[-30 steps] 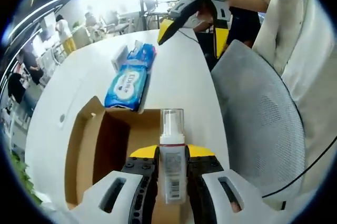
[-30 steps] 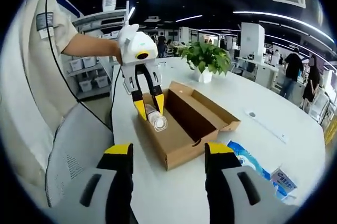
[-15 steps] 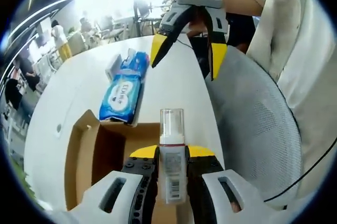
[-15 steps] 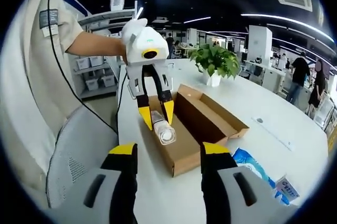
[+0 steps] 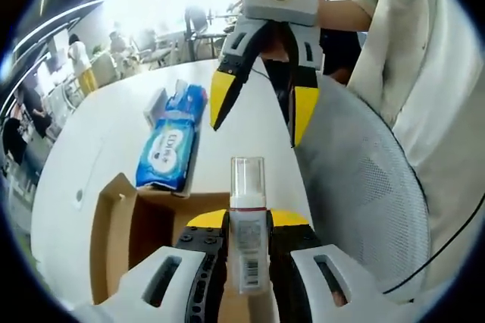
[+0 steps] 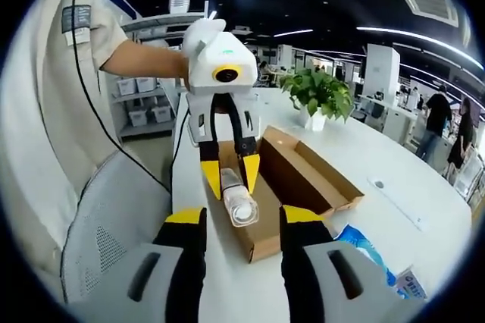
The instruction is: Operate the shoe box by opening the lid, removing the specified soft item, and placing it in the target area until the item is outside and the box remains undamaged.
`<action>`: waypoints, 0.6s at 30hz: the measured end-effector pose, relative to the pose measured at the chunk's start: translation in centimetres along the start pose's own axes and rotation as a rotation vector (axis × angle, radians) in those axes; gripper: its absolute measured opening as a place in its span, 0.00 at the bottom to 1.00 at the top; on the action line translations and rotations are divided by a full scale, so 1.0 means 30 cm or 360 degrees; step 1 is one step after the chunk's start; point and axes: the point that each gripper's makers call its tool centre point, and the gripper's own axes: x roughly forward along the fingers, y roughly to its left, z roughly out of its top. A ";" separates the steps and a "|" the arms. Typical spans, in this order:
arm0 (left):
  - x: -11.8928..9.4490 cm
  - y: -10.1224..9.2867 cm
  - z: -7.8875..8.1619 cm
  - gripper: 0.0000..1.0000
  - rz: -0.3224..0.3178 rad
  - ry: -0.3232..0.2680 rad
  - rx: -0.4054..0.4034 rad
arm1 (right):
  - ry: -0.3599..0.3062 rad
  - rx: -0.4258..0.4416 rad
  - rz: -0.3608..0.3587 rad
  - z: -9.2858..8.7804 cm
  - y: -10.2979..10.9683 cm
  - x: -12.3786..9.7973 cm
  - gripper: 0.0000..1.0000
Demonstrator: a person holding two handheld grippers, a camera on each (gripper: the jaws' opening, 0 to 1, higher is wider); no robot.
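My left gripper is shut on a clear pump bottle with a white label, held above the open cardboard shoe box. My right gripper hangs open just beyond the bottle's cap, jaws pointing at it. In the right gripper view, the left gripper holds the bottle with its cap close to the gap of my open right gripper. The shoe box lies open on the white table.
A blue wet-wipes pack and a small box lie beyond the shoe box; the pack is also at lower right. A grey mesh chair stands beside the table. A potted plant sits farther back. A person's arm holds the left gripper.
The two grippers have drawn closer together. The right gripper's open jaws now sit near the bottle's cap, and the bottle stays in the left gripper.
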 end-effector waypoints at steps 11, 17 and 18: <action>0.012 -0.031 0.036 0.17 -0.0067 -0.0039 0.0047 | 0.0049 -0.0090 0.0066 -0.016 0.024 0.031 0.24; 0.017 -0.044 0.055 0.17 -0.0095 -0.0064 0.0092 | 0.0067 -0.0139 0.0091 -0.018 0.036 0.040 0.17; 0.019 -0.045 0.056 0.17 -0.0095 -0.0064 0.0100 | 0.0074 -0.0151 0.0100 -0.021 0.039 0.042 0.17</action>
